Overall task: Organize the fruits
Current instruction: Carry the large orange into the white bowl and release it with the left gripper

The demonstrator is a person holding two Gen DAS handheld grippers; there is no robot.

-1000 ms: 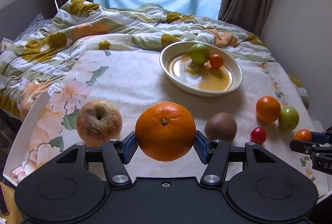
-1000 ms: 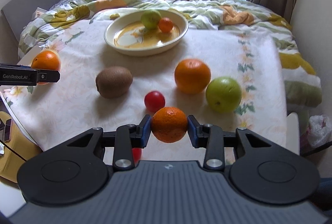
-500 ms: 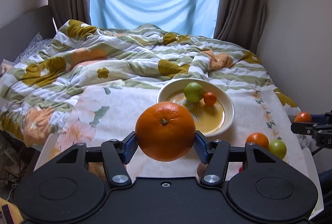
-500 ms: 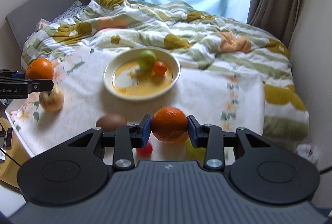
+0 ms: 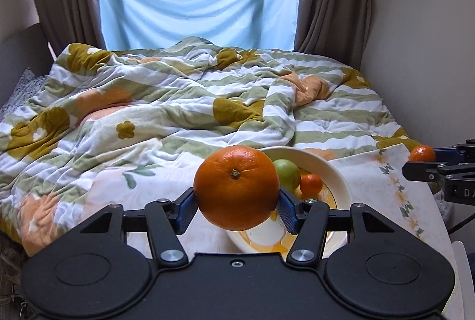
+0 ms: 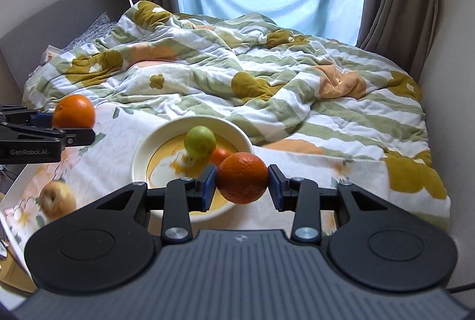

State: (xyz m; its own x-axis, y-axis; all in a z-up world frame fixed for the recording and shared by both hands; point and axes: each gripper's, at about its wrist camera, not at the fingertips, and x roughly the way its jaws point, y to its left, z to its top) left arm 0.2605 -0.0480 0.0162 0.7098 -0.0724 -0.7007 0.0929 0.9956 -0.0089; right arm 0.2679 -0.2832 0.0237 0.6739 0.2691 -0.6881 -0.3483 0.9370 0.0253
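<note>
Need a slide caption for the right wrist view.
Right gripper holds a small orange above the bowl of fruit.

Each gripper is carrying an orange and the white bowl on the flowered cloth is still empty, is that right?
Not quite. Each gripper does hold an orange: the left gripper a large orange, the right gripper a smaller orange. But the white bowl is not empty: the right wrist view shows a green fruit and a small orange fruit in it.
</note>
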